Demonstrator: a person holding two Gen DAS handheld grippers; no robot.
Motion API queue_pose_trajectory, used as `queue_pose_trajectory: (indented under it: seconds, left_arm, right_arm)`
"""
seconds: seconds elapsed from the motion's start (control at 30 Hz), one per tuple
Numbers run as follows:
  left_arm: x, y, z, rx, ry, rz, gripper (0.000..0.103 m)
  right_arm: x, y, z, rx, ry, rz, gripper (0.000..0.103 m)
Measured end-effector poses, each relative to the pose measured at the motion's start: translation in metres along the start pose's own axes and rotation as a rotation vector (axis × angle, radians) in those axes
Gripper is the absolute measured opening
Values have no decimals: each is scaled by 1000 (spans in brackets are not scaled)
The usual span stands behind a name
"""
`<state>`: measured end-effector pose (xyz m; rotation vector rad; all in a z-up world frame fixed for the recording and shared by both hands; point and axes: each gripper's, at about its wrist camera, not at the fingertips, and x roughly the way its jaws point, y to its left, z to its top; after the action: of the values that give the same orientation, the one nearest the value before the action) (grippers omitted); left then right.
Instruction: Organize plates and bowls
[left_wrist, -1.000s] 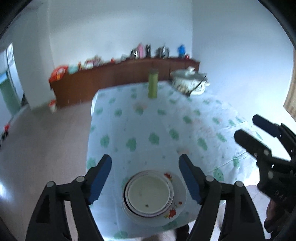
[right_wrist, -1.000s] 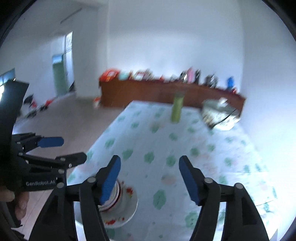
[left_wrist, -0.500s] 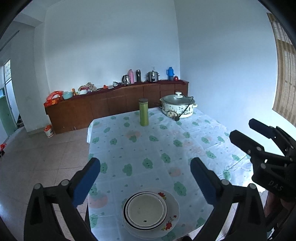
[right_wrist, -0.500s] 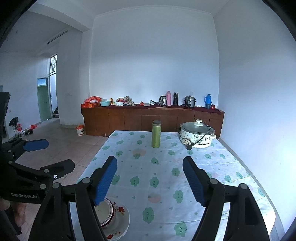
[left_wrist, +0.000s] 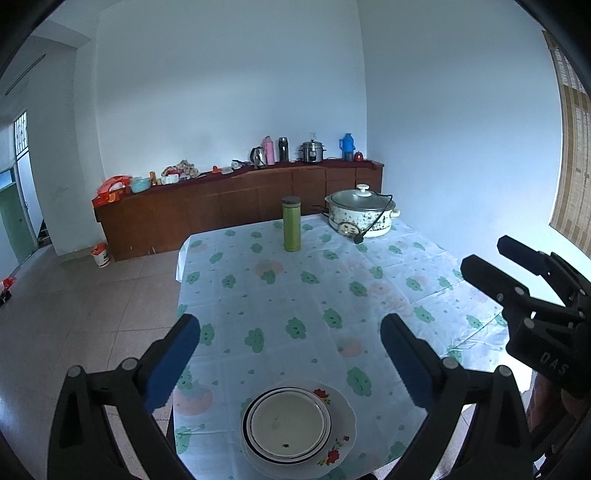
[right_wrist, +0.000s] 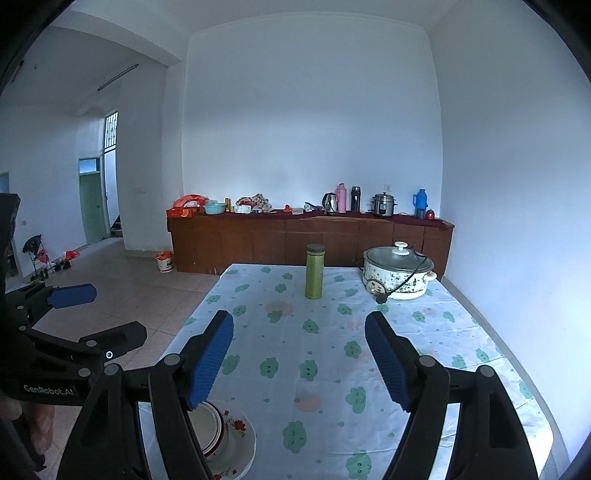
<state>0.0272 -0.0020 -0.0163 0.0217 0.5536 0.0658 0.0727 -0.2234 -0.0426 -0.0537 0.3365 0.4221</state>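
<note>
A stack of white bowls (left_wrist: 287, 429) sits on a flowered white plate (left_wrist: 341, 432) at the near edge of the table (left_wrist: 314, 295). My left gripper (left_wrist: 290, 356) is open and empty, held above and behind the stack. My right gripper (right_wrist: 299, 354) is open and empty, to the right of the stack, over the table. The stack shows at the lower left of the right wrist view (right_wrist: 210, 428), partly hidden by the left finger. Each gripper appears in the other's view: the right one (left_wrist: 517, 280), the left one (right_wrist: 85, 314).
A green flask (left_wrist: 291, 229) stands mid-table at the far end. An electric pot with lid and cord (left_wrist: 360, 214) sits at the far right corner. A brown sideboard (right_wrist: 306, 240) with kettles and clutter lines the back wall. Tiled floor lies left of the table.
Both grippers have risen and pulled back from the stack, and tilted up toward the room. The left gripper has opened wider. The bowls and plate have not moved.
</note>
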Motion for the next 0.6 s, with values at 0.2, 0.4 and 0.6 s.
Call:
queue_pose_trajectory:
  seconds: [0.2,0.4,0.6]
  left_arm:
    - [2,-1,1,-3,-2,0,100]
    - [6,-1,2,-4,-2,-2,100]
    - [8,-5,4,-5,-2,-3,100]
  right_arm:
    - [1,-6,3,1,-6,11,76]
    - [-2,-6,2,-7,0,12,76]
    - [-4,-6,3,-7,-1,9,76]
